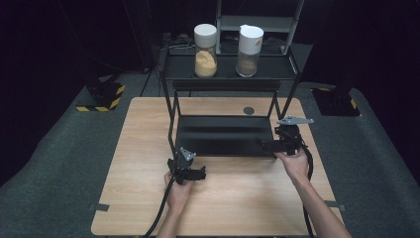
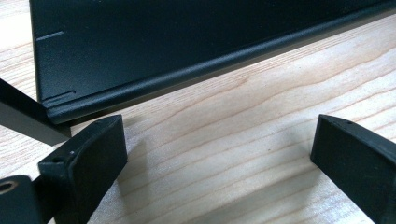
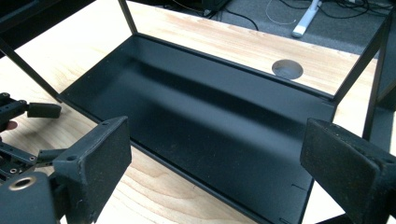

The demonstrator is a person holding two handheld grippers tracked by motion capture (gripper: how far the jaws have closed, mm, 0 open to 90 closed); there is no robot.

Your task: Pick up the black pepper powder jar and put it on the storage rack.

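A black metal rack (image 1: 171,114) stands on the wooden table (image 1: 228,198). On its top shelf are a white-lidded jar of yellow powder (image 1: 205,49) and a white-lidded jar of brown powder (image 1: 248,49). Its lower shelf (image 1: 223,134) lies bare. My left gripper (image 1: 190,171) hovers low over the wood by the shelf's front left corner (image 2: 51,100), and the left gripper (image 2: 219,140) is open with nothing between its fingers. My right gripper (image 1: 270,145) is at the shelf's front right, and the right gripper (image 3: 217,140) is open and empty over the lower shelf (image 3: 205,112).
A round cable hole (image 1: 248,110) sits in the table behind the rack, seen as the cable hole (image 3: 287,69) in the right gripper view. Thin rack legs (image 3: 373,70) rise at the corners. Yellow-black striped bases (image 1: 101,96) stand on the grey floor.
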